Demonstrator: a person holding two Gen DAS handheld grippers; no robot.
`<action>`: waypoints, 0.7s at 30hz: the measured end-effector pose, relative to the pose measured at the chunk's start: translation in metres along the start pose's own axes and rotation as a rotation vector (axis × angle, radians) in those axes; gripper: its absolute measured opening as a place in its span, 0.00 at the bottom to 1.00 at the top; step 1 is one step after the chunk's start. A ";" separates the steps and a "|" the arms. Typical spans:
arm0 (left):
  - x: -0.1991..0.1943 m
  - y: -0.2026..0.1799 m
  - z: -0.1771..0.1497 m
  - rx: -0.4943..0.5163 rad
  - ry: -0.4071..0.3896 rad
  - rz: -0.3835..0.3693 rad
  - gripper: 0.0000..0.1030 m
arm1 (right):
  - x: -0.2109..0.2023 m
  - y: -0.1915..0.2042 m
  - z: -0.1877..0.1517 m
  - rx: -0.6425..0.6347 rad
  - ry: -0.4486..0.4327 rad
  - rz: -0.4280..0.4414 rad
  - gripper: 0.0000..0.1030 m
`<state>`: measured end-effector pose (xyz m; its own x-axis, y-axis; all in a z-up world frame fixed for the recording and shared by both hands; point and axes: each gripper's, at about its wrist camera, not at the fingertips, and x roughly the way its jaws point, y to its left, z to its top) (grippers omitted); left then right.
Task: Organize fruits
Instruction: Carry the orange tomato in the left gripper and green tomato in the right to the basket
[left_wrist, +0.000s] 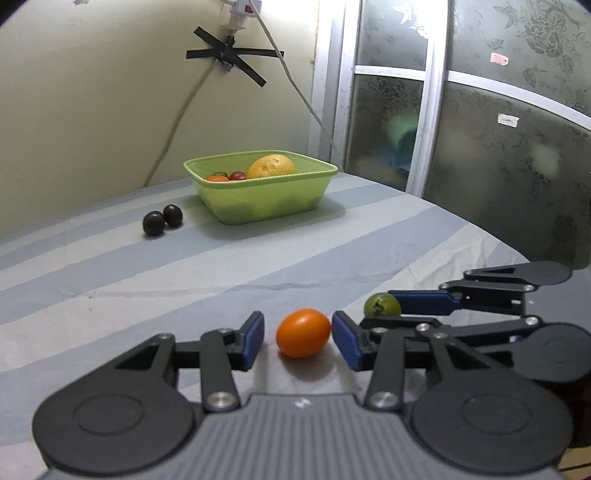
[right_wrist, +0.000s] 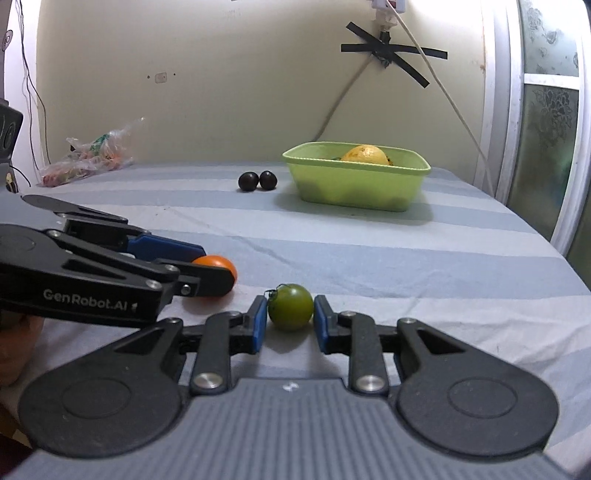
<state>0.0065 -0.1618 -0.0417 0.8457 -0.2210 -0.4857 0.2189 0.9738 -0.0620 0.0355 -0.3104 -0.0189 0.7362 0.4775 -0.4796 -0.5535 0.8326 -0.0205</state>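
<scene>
Nearest my left gripper (left_wrist: 298, 341), an orange tomato (left_wrist: 303, 333) lies on the striped desk (left_wrist: 258, 266) between spread fingers (left_wrist: 254, 338), a gap showing on either side; its long axis runs crosswise, from one finger toward the other. Just beside it, my right gripper (right_wrist: 290, 319) brackets a round green tomato (right_wrist: 290, 306), stem scar turned to the left and up, fingers (right_wrist: 322, 325) close against its sides though I cannot tell whether they touch. Farther back, two dark plums (right_wrist: 258, 181) sit touching each other on the desk, just left of a green plastic tub (right_wrist: 356, 182). The tub holds a large yellow-orange citrus (left_wrist: 271, 166) and small red and orange tomatoes (left_wrist: 227, 176). A crumpled plastic bag (right_wrist: 86, 157) rests at the far left edge.
</scene>
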 end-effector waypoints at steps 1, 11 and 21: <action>-0.001 0.000 0.000 0.002 -0.005 0.005 0.42 | -0.002 -0.001 -0.001 0.003 -0.003 0.002 0.30; -0.007 -0.008 -0.008 0.052 -0.031 0.027 0.46 | -0.011 0.002 -0.012 -0.023 -0.017 -0.007 0.31; -0.011 -0.010 -0.008 0.064 -0.037 0.026 0.46 | -0.014 0.006 -0.013 -0.059 -0.038 -0.036 0.37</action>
<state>-0.0092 -0.1691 -0.0430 0.8685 -0.1983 -0.4542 0.2262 0.9741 0.0071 0.0169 -0.3157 -0.0236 0.7695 0.4594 -0.4436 -0.5480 0.8317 -0.0893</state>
